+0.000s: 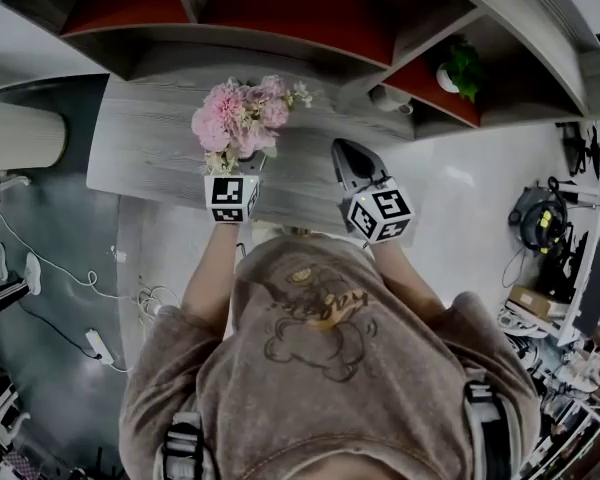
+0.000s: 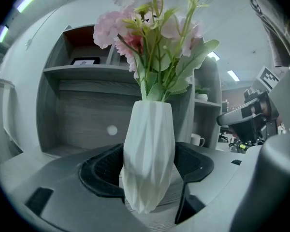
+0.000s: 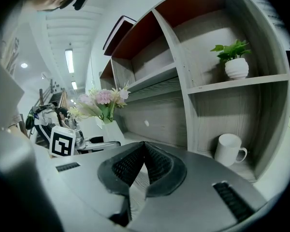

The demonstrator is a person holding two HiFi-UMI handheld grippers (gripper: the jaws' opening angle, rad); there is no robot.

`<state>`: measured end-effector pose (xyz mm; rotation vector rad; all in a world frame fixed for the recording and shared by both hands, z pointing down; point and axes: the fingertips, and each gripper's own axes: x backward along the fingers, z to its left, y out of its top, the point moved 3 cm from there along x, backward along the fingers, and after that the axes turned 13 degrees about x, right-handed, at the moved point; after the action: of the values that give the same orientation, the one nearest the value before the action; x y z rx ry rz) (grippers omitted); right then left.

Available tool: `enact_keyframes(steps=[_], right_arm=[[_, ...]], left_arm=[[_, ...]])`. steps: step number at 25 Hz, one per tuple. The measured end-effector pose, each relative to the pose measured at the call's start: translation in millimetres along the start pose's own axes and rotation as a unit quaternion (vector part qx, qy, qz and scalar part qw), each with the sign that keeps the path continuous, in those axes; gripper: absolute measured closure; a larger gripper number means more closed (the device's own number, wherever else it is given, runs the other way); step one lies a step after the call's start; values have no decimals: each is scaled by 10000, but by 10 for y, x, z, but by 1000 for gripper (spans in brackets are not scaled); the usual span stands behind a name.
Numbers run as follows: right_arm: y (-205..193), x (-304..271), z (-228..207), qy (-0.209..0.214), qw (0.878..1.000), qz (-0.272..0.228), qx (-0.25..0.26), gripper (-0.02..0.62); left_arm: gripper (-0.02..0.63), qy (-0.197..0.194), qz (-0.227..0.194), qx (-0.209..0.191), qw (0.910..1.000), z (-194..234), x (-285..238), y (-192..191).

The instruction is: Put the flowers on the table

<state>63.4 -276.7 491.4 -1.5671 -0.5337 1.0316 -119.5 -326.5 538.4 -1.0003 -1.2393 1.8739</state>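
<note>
The left gripper [image 2: 147,170] is clamped on a white faceted vase [image 2: 149,149], one dark ribbed pad [image 2: 102,170] at nine o'clock of the vase's belly and the other at three o'clock, both pressed against it. The vase stands upright between them, its narrow foot dipping just below the jaws at six o'clock, right over the grey wood grain; whether the foot touches the wood cannot be told. Straight up at twelve o'clock the flowers [image 2: 152,37] fan out of the neck, pink blooms on green stems and leaves. From the head view, the bouquet sits at twelve o'clock of the left gripper's marker cube, over the near half of the table [image 1: 145,153]. Over at three o'clock of it comes the right gripper [image 3: 143,151], and it carries nothing: its two pads meet at the tips and nothing stands between them. From that gripper's own view the flowers show at about ten o'clock, well apart from its jaws. A white mug [image 3: 229,149] sits at three o'clock in the lower bay of the shelf unit [image 3: 183,81], and a potted plant [image 3: 236,59] stands at one o'clock on the shelf above.
</note>
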Motion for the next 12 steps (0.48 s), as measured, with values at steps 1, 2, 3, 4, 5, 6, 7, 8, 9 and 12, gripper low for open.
enact_keyframes(steps=[1, 2, 3, 4, 5, 6, 7, 8, 9, 12], right_arm=[[-1, -4, -11, -16, 10000, 15, 1, 600], [0, -7, -18, -32, 10000, 26, -1, 601], [0, -8, -23, -47, 10000, 34, -7, 600], [-1, -8, -26, -59, 10000, 44, -12, 600], [-3, -9, -28, -69, 10000, 55, -15, 601], [-3, -11, -27, -75, 9999, 67, -14, 600], [-1, -15, -26, -81, 9999, 77, -11, 600], [2, -18, -27, -86, 9999, 85, -7, 600], [4, -20, -29, -92, 9999, 91, -3, 600], [-7, -5, -48, -146, 9998, 114, -2, 600]], left_arm=[[270, -13, -7, 2, 10000, 6, -25, -6], [270, -27, -5, 0, 10000, 12, -47, -10], [270, -43, 6, -1, 10000, 15, -68, -16], [270, -59, 20, 1, 10000, 19, -89, -24], [270, -74, 32, 5, 10000, 24, -109, -32], [270, -86, 42, 7, 10000, 32, -129, -39], [270, -94, 48, 2, 9999, 42, -149, -45], [270, -101, 52, -8, 9999, 53, -168, -49], [270, -106, 57, -20, 9999, 65, -186, -53], [270, -111, 72, -28, 9999, 97, -231, -70]])
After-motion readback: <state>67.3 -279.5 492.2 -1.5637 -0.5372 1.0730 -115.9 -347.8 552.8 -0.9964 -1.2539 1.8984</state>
